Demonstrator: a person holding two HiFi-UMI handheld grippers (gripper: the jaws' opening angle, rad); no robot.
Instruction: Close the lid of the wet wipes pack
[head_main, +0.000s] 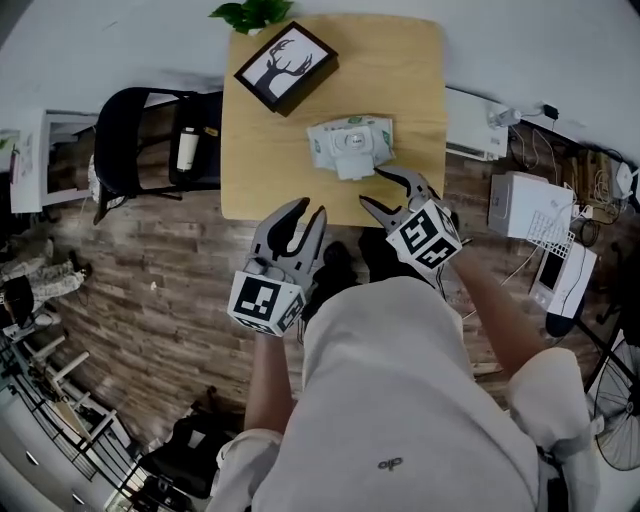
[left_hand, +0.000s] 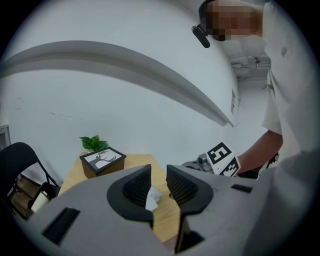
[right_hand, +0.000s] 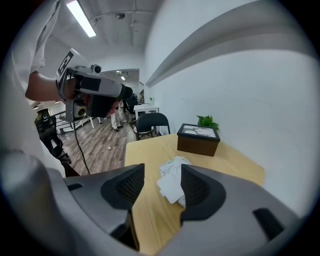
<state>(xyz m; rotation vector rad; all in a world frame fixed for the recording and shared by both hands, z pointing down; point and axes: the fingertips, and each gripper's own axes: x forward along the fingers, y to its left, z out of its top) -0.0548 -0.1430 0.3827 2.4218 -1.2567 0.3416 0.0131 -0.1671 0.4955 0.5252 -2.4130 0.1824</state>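
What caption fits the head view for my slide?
Open left gripper and open right gripper poised short of the wet wipes pack, lid flipped open, on the wooden table.

**Matt wood, soft film, grey plastic**

The table (head_main: 400, 60) at upper centre is pale, smooth, matt wood. The wet wipes pack (head_main: 350, 135) is soft crinkled film with a white plastic lid (head_main: 357, 166). The floor (head_main: 150, 270) at left is dark, grainy planks. The right gripper (right_hand: 162, 175) is matt grey plastic with black ribbed pads (right_hand: 131, 185).

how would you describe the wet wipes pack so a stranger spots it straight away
Start at the light wooden table by the white wall. Near its middle, beside the black box with a deer picture, lies the wet wipes pack. It is the only soft, white-and-green thing there, its white lid flipped open.
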